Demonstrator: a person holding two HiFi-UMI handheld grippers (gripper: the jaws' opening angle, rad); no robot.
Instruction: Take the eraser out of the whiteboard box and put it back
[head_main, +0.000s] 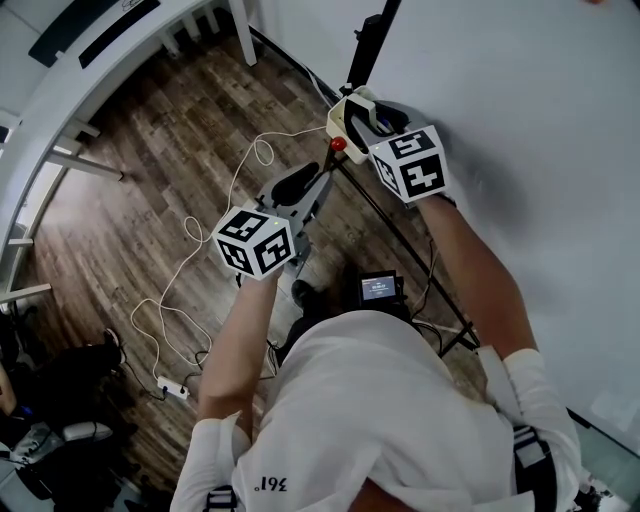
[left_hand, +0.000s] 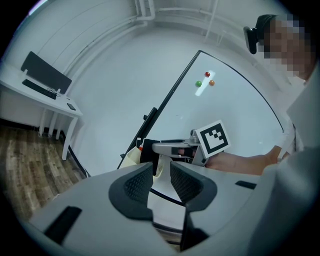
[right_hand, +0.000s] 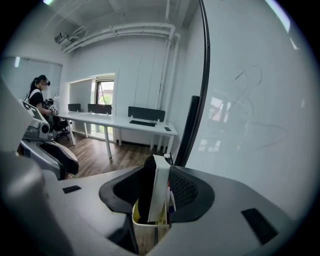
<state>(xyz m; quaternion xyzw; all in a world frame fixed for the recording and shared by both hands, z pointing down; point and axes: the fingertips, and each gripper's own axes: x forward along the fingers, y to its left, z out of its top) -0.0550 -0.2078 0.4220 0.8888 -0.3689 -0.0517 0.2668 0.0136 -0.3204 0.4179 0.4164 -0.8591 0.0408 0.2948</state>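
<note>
The eraser (right_hand: 155, 185), black felt on one side and white on the other, stands upright between the jaws of my right gripper (right_hand: 159, 175). Both pads are against its sides. Its lower end sits inside the cream-yellow whiteboard box (right_hand: 150, 222), with coloured pens beside it. In the head view the right gripper (head_main: 355, 112) is over the box (head_main: 340, 122) at the whiteboard's (head_main: 520, 100) lower edge. My left gripper (head_main: 305, 185) hovers a little to the left of it over the floor. Its jaws (left_hand: 161, 176) stand open with nothing between them, and they point at the right gripper (left_hand: 167, 148) and the box (left_hand: 131, 159).
The whiteboard's black stand (head_main: 400, 235) runs across the wooden floor (head_main: 170, 150). White cables (head_main: 190, 250) and a power strip (head_main: 172, 388) trail there. A white desk (head_main: 90, 60) lines the far left. Coloured magnets (left_hand: 205, 80) sit high on the board. Another person (right_hand: 37, 95) is by the desks.
</note>
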